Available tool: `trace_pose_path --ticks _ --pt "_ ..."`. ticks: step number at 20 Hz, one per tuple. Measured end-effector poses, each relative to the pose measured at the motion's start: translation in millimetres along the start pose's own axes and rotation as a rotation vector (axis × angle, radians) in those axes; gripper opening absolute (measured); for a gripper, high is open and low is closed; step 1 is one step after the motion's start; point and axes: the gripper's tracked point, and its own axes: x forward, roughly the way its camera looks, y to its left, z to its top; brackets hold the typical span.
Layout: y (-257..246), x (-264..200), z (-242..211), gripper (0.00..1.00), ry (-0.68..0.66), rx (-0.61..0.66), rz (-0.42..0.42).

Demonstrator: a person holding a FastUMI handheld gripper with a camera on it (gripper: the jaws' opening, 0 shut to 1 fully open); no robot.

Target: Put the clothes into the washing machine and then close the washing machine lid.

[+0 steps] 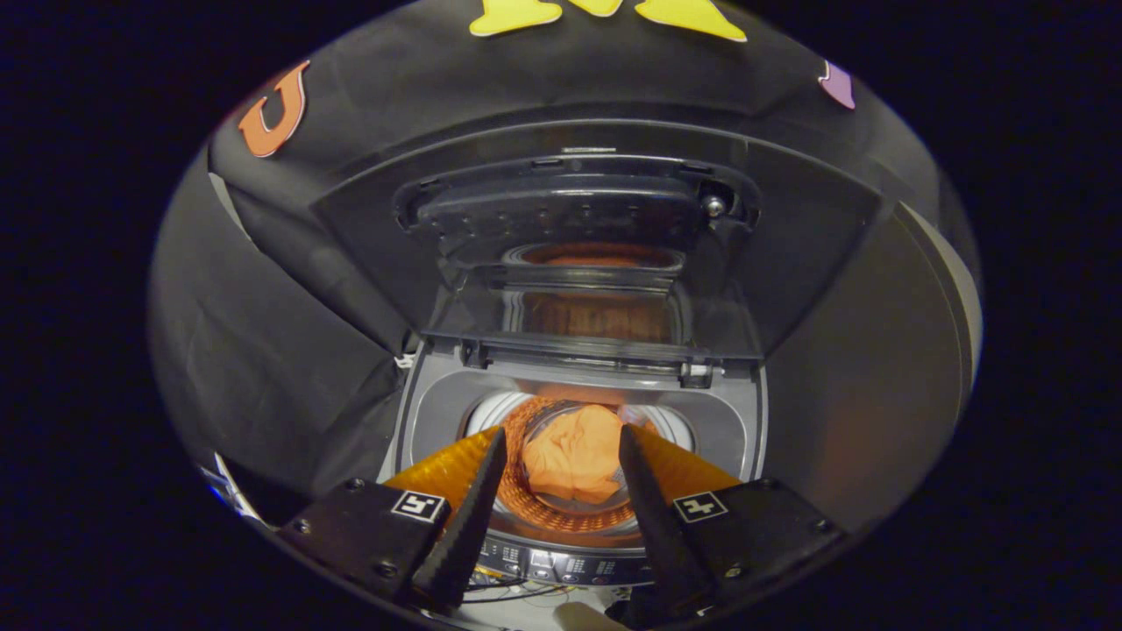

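A staged recording booth is shown: a top-loading washing machine (578, 412) is set against draped black cloth walls (263, 333).

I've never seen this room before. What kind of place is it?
Probably a laundry corner set up in a booth. A top-loading washer stands with its lid up, and orange clothes lie in the drum. Black cloth hangs around it. The claw hangs open above the drum, holding nothing.

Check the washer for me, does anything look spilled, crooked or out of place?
Nothing stands out. The orange garment lies inside the drum, nothing draped over its rim. The lid stands upright and open. The tool is open, empty, above the opening.
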Motion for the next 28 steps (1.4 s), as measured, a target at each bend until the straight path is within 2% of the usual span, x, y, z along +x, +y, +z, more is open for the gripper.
trace_pose_path --ticks 8,13,22,28 --pt "0 -5 9 0.8 -0.069 -0.035 -0.023" --pt "1 -28 31 0.8 -0.182 -0.097 -0.046" --pt "7 -87 113 0.81 -0.416 -0.137 -0.072" --pt "5 -90 153 0.81 -0.444 -0.073 -0.075"
